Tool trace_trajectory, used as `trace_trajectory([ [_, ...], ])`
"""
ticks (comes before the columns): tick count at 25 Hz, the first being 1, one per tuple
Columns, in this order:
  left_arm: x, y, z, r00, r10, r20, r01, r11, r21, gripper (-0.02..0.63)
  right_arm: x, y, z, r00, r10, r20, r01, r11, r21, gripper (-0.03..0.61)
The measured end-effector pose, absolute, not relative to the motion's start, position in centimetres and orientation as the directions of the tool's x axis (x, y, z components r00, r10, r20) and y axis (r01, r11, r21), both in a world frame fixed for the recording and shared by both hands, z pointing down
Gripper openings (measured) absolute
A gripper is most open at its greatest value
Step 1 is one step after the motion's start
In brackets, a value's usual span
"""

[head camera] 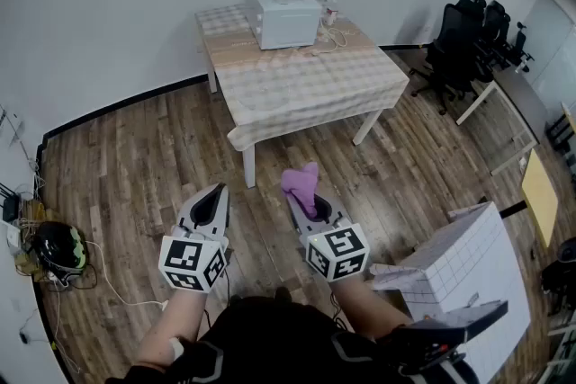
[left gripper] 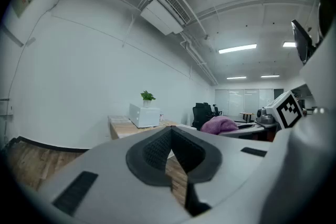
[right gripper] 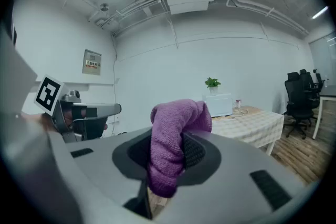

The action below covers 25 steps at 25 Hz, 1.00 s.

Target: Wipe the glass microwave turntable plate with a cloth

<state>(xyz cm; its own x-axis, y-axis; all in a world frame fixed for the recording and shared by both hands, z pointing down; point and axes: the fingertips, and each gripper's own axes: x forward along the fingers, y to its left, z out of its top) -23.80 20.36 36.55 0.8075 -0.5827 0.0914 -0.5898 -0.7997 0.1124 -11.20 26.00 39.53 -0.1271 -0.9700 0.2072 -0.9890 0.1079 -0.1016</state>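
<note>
In the head view, the left gripper and the right gripper hang over the wooden floor, well apart from the table that bears a white microwave. The left gripper view shows its jaws pressed together with nothing between them. In the right gripper view, the jaws pinch a purple cloth, which rises above them and folds over.

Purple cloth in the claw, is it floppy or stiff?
Probably floppy: the purple cloth bends over above the right claw. It looks knitted and squashes where pinched, so it is likely soft, light and not slippery.
</note>
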Motion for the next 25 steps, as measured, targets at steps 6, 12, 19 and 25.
trace_trajectory([
  [6,-24.2,22.0,37.4,0.813,-0.572,0.114,-0.582,-0.803,0.125,0.002,-11.7,27.0,39.7,-0.137,-0.968,0.211,-0.988,0.119,-0.097,0.092],
  [12,-24.8,22.8,37.4,0.818,-0.565,0.105,-0.575,-0.809,0.127,0.002,-12.5,27.5,39.3,-0.142,-0.969,0.200,-0.988,0.126,-0.088,0.092],
  [19,-26.2,22.8,37.8,0.825,-0.555,0.101,-0.565,-0.812,0.148,0.002,-13.5,27.9,39.5,-0.126,-0.972,0.200,-0.990,0.108,-0.095,0.094],
  [25,-27.5,22.6,38.3,0.840,-0.533,0.099,-0.542,-0.825,0.158,0.002,-15.2,27.9,39.7,-0.124,-0.969,0.213,-0.990,0.106,-0.092,0.095],
])
